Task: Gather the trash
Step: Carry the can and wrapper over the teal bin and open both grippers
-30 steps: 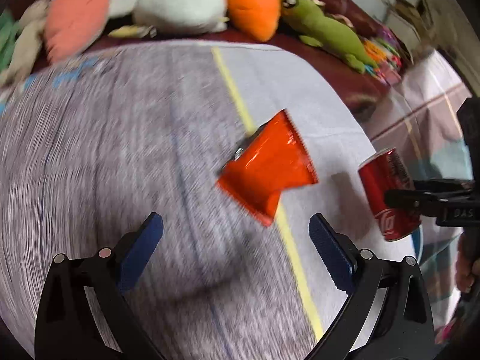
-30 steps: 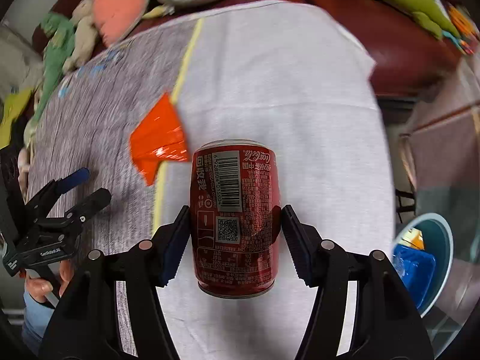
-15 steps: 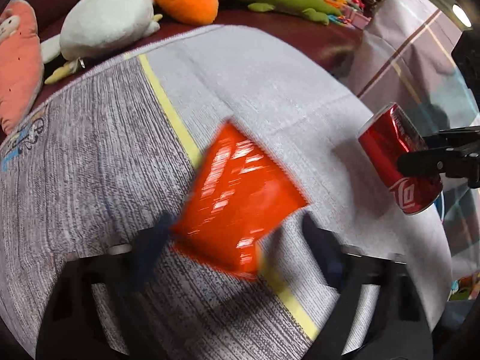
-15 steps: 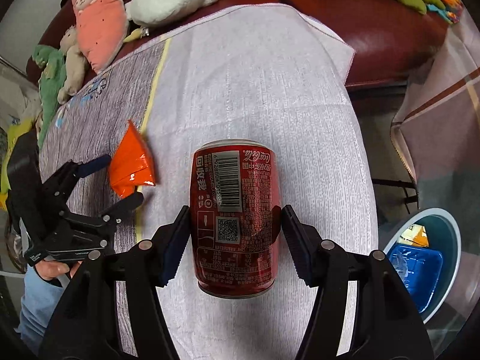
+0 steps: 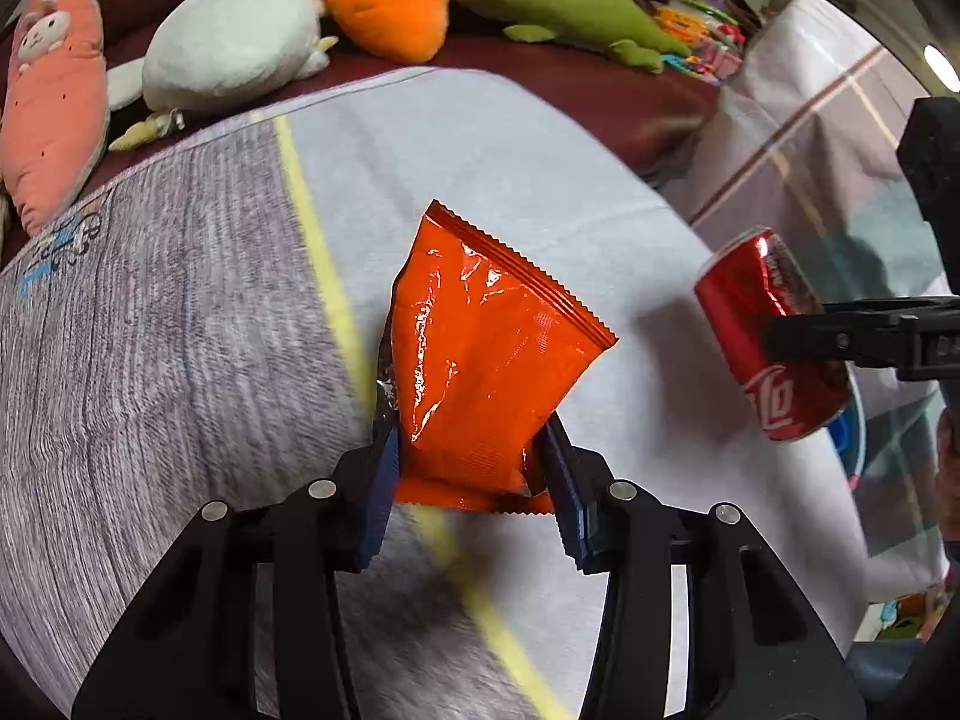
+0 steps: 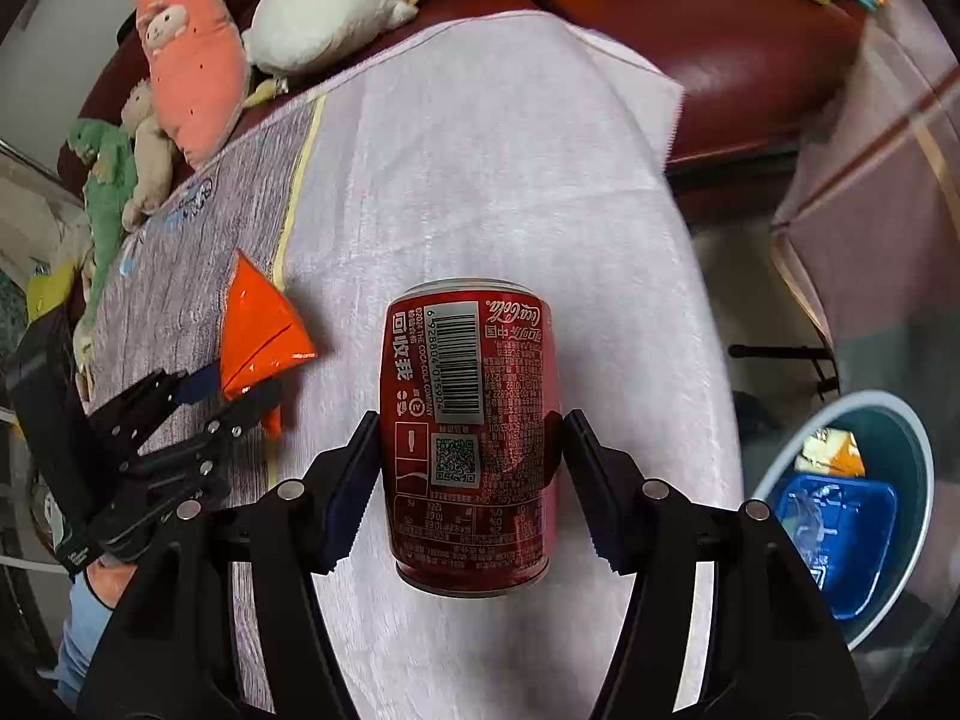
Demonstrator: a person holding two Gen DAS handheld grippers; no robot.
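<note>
Both pieces held; bin [image 6: 912, 450] low and right of the can.

Right gripper [image 6: 471, 456] jaws pinching red can [image 6: 471, 420], nearer the bin; left gripper [image 5: 471, 468] jaws pinching orange wrapper [image 5: 480, 360], farther off.

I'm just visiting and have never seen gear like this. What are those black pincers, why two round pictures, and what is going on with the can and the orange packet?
There is no robot here: a person holds one two-finger clamp in each hand, and each clamp carries a wide-angle camera that looks along its fingers. That gives two round pictures.

In the left camera's picture, the left gripper is closed on the lower end of an orange snack wrapper. In the right camera's picture, the right gripper squeezes a red cola can by its sides.

Below them is a table under a grey and white cloth. Plush toys lie on the dark red sofa behind. Down at the right stands a teal bin with some rubbish in it, probably where both items will go.
</note>
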